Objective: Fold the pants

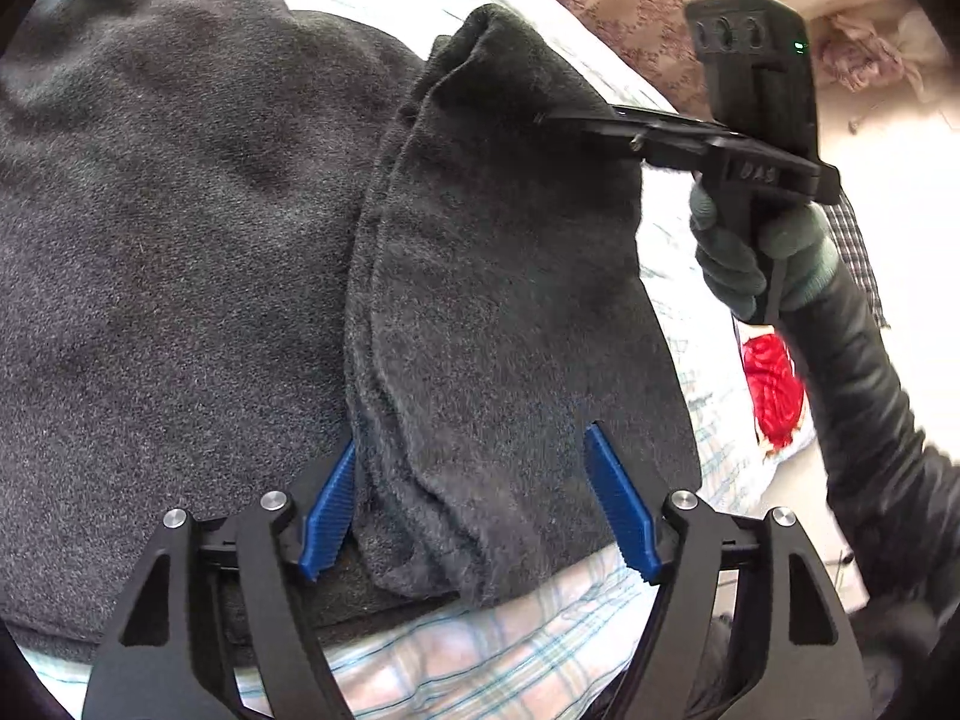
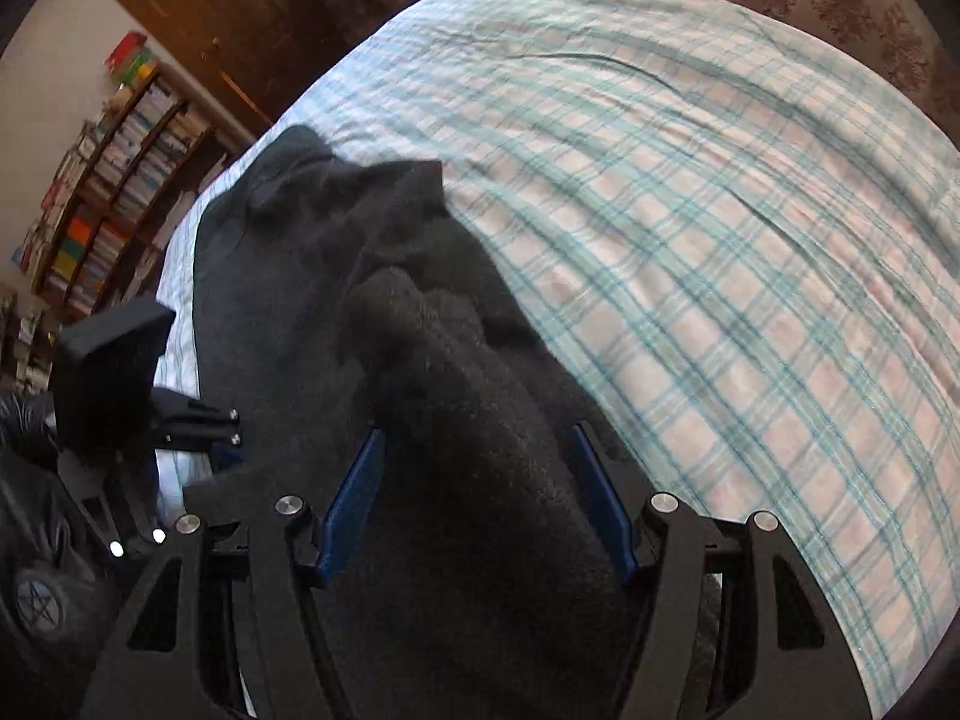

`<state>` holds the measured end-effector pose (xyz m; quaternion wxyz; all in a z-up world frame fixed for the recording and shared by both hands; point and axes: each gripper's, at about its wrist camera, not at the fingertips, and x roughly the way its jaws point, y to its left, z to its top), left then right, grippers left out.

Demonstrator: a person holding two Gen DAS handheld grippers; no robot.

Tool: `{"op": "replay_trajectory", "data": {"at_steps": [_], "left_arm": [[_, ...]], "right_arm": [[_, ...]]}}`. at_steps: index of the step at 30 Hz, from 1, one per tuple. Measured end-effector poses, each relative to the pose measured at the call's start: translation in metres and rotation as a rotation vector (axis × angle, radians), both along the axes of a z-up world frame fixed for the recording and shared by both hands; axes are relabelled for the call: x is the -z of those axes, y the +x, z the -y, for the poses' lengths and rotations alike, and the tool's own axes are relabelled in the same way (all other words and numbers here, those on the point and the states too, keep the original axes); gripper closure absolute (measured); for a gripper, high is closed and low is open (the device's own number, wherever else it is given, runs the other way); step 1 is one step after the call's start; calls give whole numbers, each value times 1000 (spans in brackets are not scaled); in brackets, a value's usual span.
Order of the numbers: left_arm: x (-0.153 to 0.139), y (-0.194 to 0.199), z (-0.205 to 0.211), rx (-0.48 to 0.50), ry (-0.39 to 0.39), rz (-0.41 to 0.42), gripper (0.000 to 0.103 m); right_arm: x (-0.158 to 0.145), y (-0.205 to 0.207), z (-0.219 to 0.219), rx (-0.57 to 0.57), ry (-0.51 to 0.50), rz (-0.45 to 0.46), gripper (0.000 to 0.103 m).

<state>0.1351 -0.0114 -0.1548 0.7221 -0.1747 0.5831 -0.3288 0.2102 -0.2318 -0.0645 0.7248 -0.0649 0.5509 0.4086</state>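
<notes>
Dark grey fleece pants [image 1: 180, 210] lie spread on a plaid bed sheet [image 1: 480, 660]. My left gripper [image 1: 471, 438] is open at the near edge of a doubled-over leg [image 1: 510, 312]; its left pad touches the fold's side and its right pad rests over the cloth. In the same view my right gripper [image 1: 558, 120], held by a gloved hand [image 1: 738, 264], pinches the leg's far end, which tents up. In the right wrist view my right gripper [image 2: 478, 429] is shut on a thick bunch of pants [image 2: 288, 300] that fills the gap between its pads. My left gripper [image 2: 237, 429] shows at the left.
The plaid sheet [image 2: 720, 240] stretches bare to the right of the pants. A bookshelf [image 2: 108, 192] and a brown door [image 2: 240, 18] stand past the bed's far left. A red patterned item [image 1: 771, 390] lies at the bed's right edge, near a dark sleeve [image 1: 870, 420].
</notes>
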Motion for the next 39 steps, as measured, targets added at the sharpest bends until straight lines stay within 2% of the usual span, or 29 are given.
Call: {"op": "replay_trajectory", "data": {"at_steps": [5,9,12,15,19,23,27,31,33,34,35,39], "left_arm": [[-5,-10,7,36,37,48,30],[-4,-11,11,31,41,40,31],[-2,-14,10,32,48,41,31],[-3,-12,9,32,59,44,32],[-4,-12,12,34,75,53,33],[-4,-13,15,32,78,52,33],[-4,-13,16,32,84,58,33],[-2,-14,14,25,80,60,33],[-2,-14,12,6,99,61,47],[0,-13,8,-9,98,53,56],[1,-13,4,-24,84,42,65],[-2,-13,-4,-39,43,31,76]], "right_arm": [[5,19,-6,-22,-13,-19,39],[11,23,-25,-84,-6,-39,39],[7,8,-33,-155,-45,17,42],[-5,1,-25,-162,-27,37,48],[-22,-15,-20,-199,-31,92,48],[-22,-25,-23,-260,-39,96,48],[-9,-10,-29,-237,-46,77,47],[2,10,-37,-184,2,26,48],[5,12,-43,-156,-33,46,61],[5,12,-44,-143,-48,55,70],[4,12,-43,-134,-41,53,75],[-16,1,-42,-100,-21,98,81]]}}
